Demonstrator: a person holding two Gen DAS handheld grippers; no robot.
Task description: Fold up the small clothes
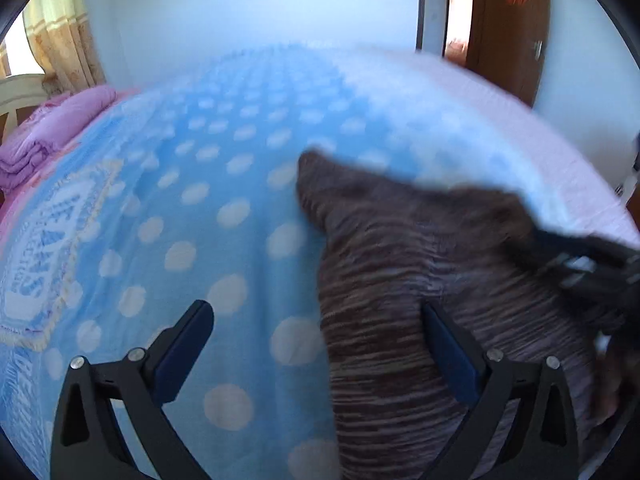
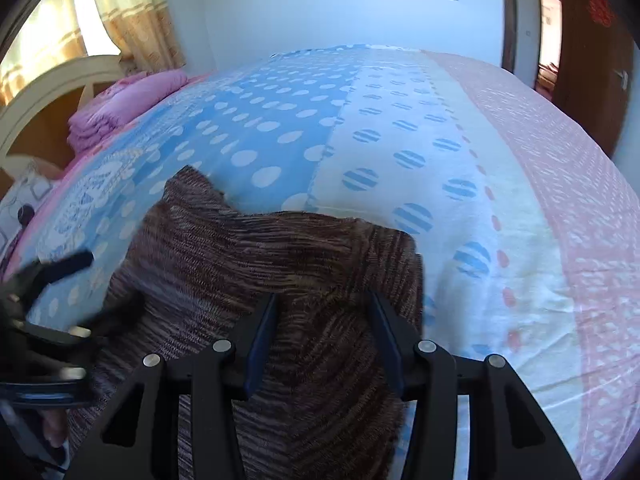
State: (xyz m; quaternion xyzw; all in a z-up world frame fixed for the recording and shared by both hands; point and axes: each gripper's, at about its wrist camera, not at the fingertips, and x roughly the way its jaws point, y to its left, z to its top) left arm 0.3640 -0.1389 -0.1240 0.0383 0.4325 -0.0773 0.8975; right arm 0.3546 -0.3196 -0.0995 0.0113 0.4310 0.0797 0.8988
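A brown striped knit garment (image 1: 432,280) lies on the blue polka-dot bedspread (image 1: 192,208). My left gripper (image 1: 320,312) is open wide over the garment's left edge: its right finger is above the cloth, its left finger above the bedspread. In the right wrist view the garment (image 2: 248,248) lies bunched and partly folded. My right gripper (image 2: 322,300) is open with both fingers over the garment's near part, nothing clamped. The left gripper shows blurred at the left edge (image 2: 44,280), and the right gripper at the right edge of the left view (image 1: 592,264).
A folded pink quilt (image 2: 124,108) lies by the cream headboard (image 2: 44,92) at far left. Curtains (image 2: 132,12) hang behind it. A brown door (image 2: 588,56) stands at far right. The bed's pink band (image 2: 560,184) runs along its right side.
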